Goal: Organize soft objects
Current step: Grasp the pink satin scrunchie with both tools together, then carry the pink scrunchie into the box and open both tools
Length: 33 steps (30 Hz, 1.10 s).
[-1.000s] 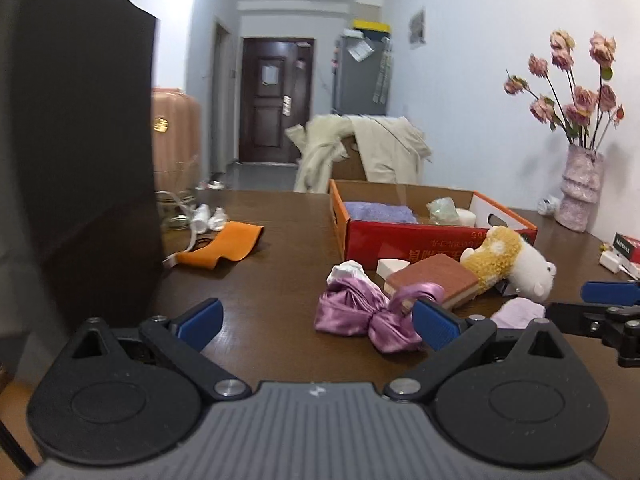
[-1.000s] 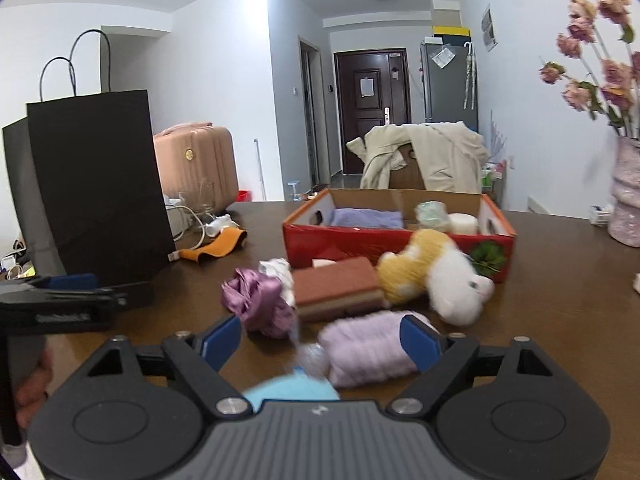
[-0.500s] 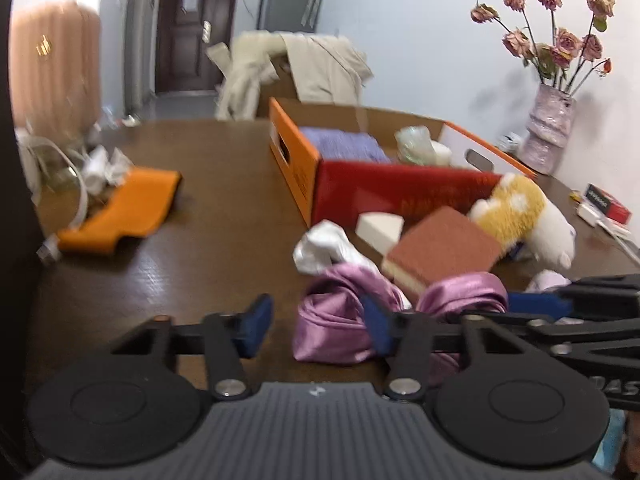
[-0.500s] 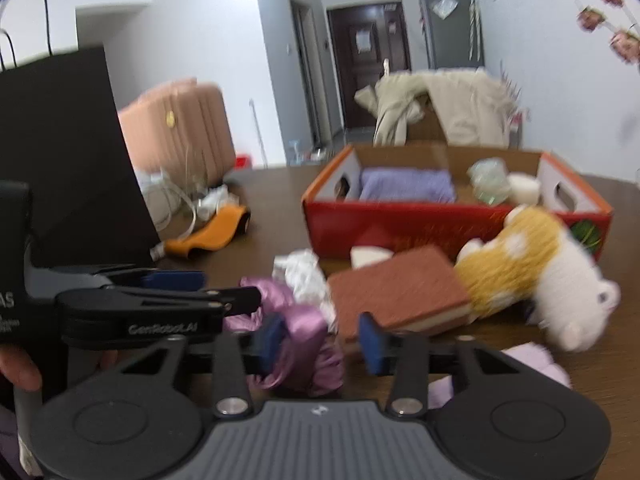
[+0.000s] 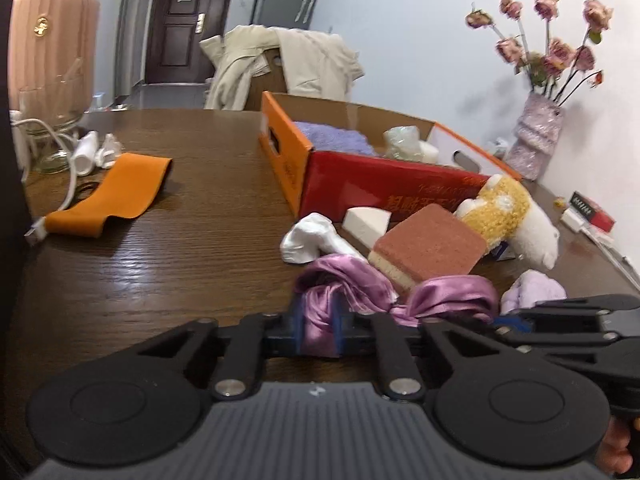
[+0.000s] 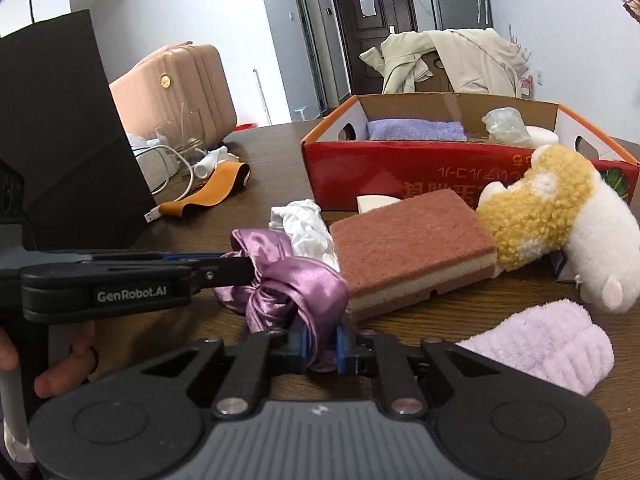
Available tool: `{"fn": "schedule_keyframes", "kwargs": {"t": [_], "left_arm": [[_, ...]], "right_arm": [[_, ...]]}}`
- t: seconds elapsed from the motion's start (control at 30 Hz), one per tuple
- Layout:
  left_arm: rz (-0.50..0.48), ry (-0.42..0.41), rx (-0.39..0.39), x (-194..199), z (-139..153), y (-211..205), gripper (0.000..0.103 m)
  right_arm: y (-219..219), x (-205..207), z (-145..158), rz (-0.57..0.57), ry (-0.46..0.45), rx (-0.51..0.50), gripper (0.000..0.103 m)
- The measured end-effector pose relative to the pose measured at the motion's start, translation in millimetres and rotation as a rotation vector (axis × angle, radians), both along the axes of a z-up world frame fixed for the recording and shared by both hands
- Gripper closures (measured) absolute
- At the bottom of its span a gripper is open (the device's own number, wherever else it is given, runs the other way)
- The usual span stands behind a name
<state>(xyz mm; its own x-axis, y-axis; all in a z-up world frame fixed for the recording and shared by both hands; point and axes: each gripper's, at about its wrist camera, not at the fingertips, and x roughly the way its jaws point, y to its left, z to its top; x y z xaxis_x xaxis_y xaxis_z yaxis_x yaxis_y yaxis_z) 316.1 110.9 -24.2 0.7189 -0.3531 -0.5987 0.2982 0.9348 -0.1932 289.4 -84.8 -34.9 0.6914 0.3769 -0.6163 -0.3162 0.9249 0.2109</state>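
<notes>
Where both sets of jaws stood wide a second ago, the purple satin scarf (image 5: 344,280) is now pinched by the left gripper (image 5: 319,330) and right gripper (image 6: 322,346), their jaws closing; lifting toward the red cardboard box (image 6: 400,164) is judged next.

Bright even indoor light, glare on table (image 5: 168,248), fisheye-warped edges, slight blur.

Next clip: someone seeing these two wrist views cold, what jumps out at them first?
Most striking is the shiny purple satin cloth, pinched from two sides as the jaws of the left gripper and the right gripper close on it, near the front of the table. Just behind it lie a reddish sponge and a yellow-and-white plush toy, in front of the red cardboard box.
</notes>
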Motion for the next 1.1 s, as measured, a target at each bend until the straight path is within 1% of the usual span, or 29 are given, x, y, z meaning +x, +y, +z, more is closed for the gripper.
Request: {"fn": "schedule_keyframes", "kwargs": {"t": [0.03,0.1,0.27,0.33,0.4,0.5,0.63,0.8,0.93,1.0,1.03,1.1], "left_arm": [[0.008,0.000,-0.010,-6,4,1,0.090],[0.018,-0.035,-0.018,-28,15,-1,0.090],[0.056,-0.118,-0.062,-89,47,-5,0.090],[0.073,-0.153,-0.067,-116,59,-10,0.090],[0.075,-0.182,-0.065,-141,68,-17,0.090],[0.065,-0.204,-0.084,-171,78,-27,0.090],[0.030,-0.244,-0.086,-195,86,-46,0.090],[0.007,-0.243,-0.098,-198,85,-67,0.090],[-0.007,-0.227,-0.093,-180,85,-78,0.090],[-0.019,-0.225,-0.089,-160,91,-81,0.090],[-0.020,-0.225,-0.089,-144,97,-83,0.090],[-0.019,-0.222,-0.091,-111,107,-83,0.090]], "right_arm": [[-1,-2,2,-0.014,-0.004,0.000,0.094],[-2,-10,9,-0.011,-0.024,-0.001,0.095],[-5,-54,40,0.029,-0.147,-0.046,0.095],[-8,-76,51,0.049,-0.190,-0.057,0.095],[-13,-99,61,0.068,-0.224,-0.056,0.095],[-24,-132,72,0.079,-0.277,-0.056,0.095],[-46,-164,81,0.051,-0.314,-0.028,0.095],[-74,-185,85,0.018,-0.325,-0.004,0.095],[-93,-179,84,0.009,-0.306,0.031,0.095],[-100,-167,85,0.013,-0.295,0.042,0.095],[-103,-158,86,0.020,-0.295,0.042,0.095],[-107,-131,94,0.043,-0.290,0.040,0.095]]}}
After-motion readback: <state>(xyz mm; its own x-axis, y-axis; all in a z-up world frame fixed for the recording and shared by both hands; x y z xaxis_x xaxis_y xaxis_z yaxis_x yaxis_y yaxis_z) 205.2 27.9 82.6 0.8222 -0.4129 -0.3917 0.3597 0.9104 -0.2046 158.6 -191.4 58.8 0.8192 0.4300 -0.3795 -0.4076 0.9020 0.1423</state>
